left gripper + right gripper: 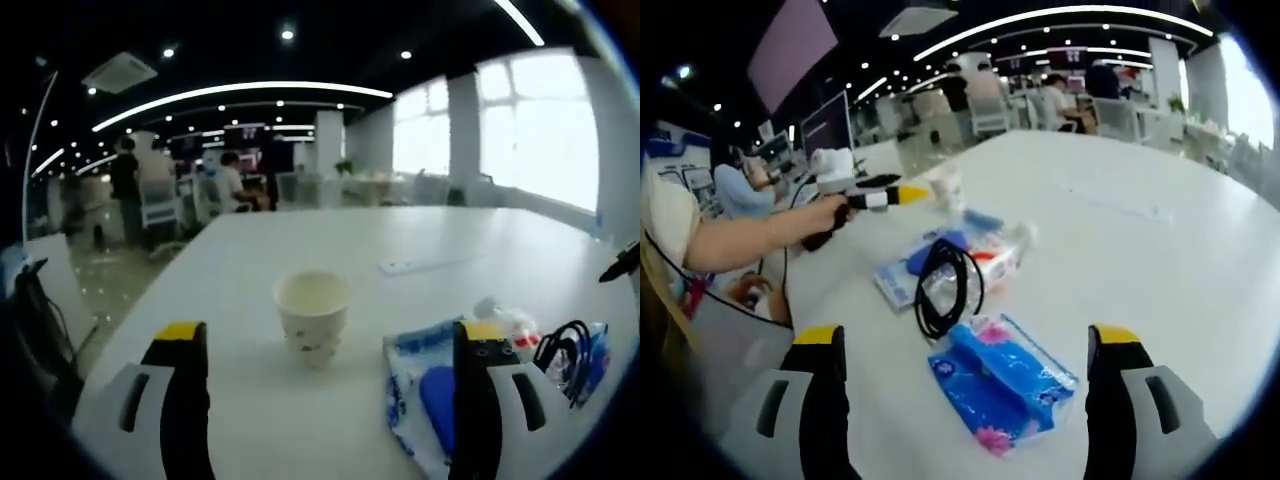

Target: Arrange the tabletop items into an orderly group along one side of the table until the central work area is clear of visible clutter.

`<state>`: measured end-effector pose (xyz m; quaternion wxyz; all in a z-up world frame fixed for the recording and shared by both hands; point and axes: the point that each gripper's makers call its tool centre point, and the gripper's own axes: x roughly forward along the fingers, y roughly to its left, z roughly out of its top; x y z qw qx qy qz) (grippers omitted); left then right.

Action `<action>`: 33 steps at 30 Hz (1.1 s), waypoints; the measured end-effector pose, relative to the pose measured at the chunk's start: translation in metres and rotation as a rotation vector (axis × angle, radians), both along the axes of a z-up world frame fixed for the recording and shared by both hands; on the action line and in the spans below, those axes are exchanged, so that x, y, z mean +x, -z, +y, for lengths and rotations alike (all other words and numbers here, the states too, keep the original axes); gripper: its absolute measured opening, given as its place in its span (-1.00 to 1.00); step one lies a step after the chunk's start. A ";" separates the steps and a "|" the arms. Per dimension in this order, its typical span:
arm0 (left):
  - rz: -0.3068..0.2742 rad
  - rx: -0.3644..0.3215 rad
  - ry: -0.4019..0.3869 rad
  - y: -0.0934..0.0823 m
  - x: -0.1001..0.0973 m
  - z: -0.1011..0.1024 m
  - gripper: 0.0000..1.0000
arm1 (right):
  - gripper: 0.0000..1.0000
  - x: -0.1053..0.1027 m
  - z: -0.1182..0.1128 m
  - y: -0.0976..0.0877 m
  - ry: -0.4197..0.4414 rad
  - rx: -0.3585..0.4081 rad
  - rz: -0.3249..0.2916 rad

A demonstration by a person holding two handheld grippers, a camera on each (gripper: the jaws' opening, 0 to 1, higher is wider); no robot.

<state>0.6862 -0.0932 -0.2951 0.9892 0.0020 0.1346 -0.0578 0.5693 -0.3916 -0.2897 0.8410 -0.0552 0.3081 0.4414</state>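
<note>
Two grippers are in use, both with jaws spread wide and grasping nothing. The left gripper (325, 350) faces a paper cup (312, 315) standing upright on the white worktop (440, 235), lined up between its jaws but apart from them. The right gripper (965, 350) hangs over a blue tissue pack (1002, 380), which lies between its jaws, not yet touched.

Location of task items: all lie grouped near one edge of the worktop. In the right gripper view, a coiled black cable (945, 285) rests partly on a clear-wrapped packet (970, 255), just beyond the blue tissue pack; the left gripper (902, 193) appears further off, held in a hand (830, 215).

Hazards, as judged from this position:
- The paper cup is thin-walled, light and tapered. Excess jaw pressure would likely crush the rim; a glancing contact could tip it. Whether it holds liquid cannot be told.
- The blue tissue pack is soft, flat and film-wrapped, with a printed floral pattern. The jaws could slide on the film or pinch only a fold.
- The cable is flexible and looped. Moving the packet beneath it could drag the coil along or loosen it.
- The worktop is smooth and glossy, so pushed items may skid toward the edge.
</note>
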 end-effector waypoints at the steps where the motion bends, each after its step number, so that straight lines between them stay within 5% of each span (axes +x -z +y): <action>1: -0.002 0.003 0.006 -0.003 -0.002 -0.002 0.99 | 0.99 0.000 0.000 -0.002 -0.003 0.003 -0.001; 9: -0.014 -0.042 0.043 -0.019 -0.010 -0.016 0.99 | 0.99 0.000 0.002 -0.008 -0.018 0.020 -0.005; 27: -0.002 0.056 0.189 -0.041 -0.056 -0.052 0.99 | 0.95 0.001 0.010 -0.015 -0.031 0.056 0.000; 33: 0.006 0.024 0.219 -0.045 -0.074 -0.062 0.99 | 0.95 0.002 0.014 -0.015 -0.044 0.053 -0.010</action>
